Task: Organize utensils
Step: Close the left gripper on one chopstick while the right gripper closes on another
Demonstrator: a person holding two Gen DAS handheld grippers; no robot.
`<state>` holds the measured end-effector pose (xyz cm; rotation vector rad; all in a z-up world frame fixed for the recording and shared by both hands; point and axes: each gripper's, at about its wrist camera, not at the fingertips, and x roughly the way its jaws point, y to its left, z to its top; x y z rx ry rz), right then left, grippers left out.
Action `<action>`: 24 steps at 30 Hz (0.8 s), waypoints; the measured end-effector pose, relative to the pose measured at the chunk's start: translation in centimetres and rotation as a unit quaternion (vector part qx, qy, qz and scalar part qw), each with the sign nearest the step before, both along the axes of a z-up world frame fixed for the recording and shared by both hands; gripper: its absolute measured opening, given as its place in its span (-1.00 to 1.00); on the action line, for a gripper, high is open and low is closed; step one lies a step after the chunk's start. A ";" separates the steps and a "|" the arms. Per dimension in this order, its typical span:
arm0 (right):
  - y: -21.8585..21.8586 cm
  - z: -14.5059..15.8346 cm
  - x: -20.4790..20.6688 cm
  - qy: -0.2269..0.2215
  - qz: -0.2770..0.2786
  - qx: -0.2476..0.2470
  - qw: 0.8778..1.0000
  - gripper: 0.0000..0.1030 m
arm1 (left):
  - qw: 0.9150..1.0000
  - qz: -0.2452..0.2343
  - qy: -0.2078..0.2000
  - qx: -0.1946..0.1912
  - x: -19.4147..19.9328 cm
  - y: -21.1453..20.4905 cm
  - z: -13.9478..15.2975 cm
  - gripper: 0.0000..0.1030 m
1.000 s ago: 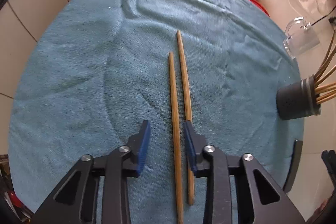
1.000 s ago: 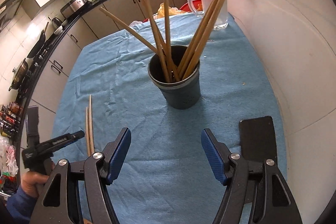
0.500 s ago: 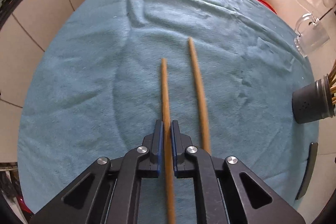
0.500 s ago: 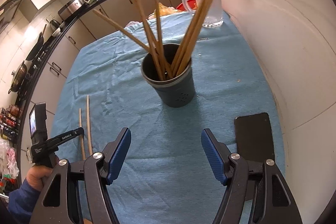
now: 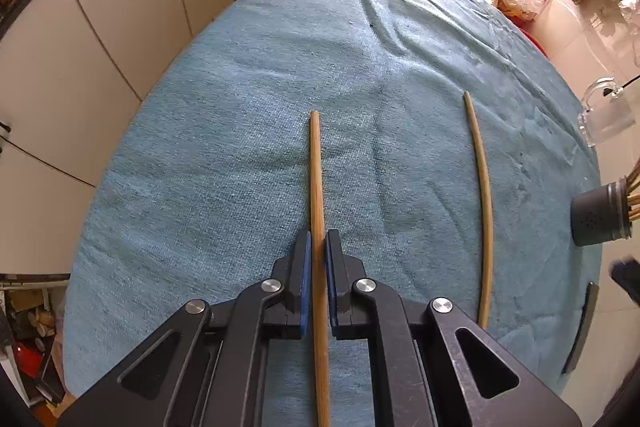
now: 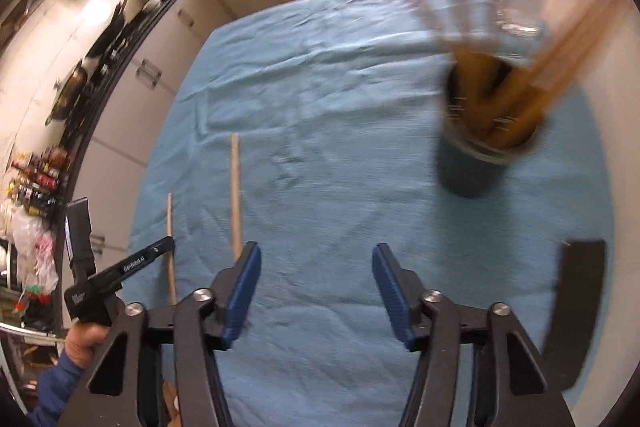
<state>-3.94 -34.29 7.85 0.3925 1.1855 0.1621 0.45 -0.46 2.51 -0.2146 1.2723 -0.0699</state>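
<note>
Two blue pads of the left hand-held gripper [image 5: 317, 277] pinch one chopstick [image 5: 316, 183] near its thick end; stiff, light, smooth, it may pivot. Right hand-held gripper [image 6: 316, 291], empty, is closing beside the loose chopstick [image 6: 235, 195] on the bench [image 6: 340, 147].

In the right wrist view, the black body of the left tool [image 6: 170, 245] carries small white lettering along its upper arm that reads roughly "GenRobot.AI". A second white mark sits lower on its handle, too small and blurred to read. Nothing else bears legible text.
</note>
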 end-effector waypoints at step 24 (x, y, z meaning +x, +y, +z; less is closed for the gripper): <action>14.9 -8.4 14.3 0.095 0.083 -0.082 0.989 -0.72 | 0.999 -0.054 -0.003 -0.004 1.1 0.1 -0.3 -0.84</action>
